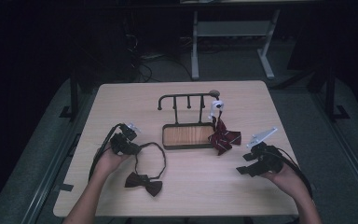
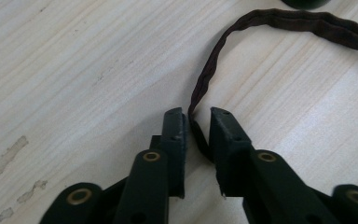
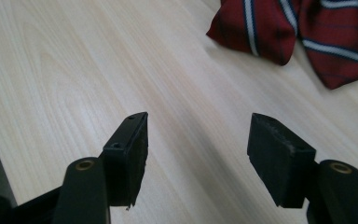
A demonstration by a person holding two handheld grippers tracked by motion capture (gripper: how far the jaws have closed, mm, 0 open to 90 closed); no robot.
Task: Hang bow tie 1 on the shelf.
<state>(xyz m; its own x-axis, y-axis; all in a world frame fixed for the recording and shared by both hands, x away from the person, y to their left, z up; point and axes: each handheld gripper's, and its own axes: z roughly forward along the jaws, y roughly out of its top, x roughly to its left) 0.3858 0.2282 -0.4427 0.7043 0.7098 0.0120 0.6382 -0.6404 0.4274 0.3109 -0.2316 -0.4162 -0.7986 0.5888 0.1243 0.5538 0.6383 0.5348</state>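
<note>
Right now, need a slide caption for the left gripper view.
Left gripper closing its black jaws around the thin dark brown fabric strap lying on the pale wooden table.

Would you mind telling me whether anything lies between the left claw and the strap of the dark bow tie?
Nothing visible does. The left claw already has the strap running between its jaws, which are nearly closed around it. The dark bow tie lies on the table.

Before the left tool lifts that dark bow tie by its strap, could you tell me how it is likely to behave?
Probably floppy: the strap curves loosely and looks crinkled between the left tool jaws. The dark bow tie would likely dangle and swing below, since the thin loop joins it at one end. It seems light cloth, unlikely to roll or break.
</note>
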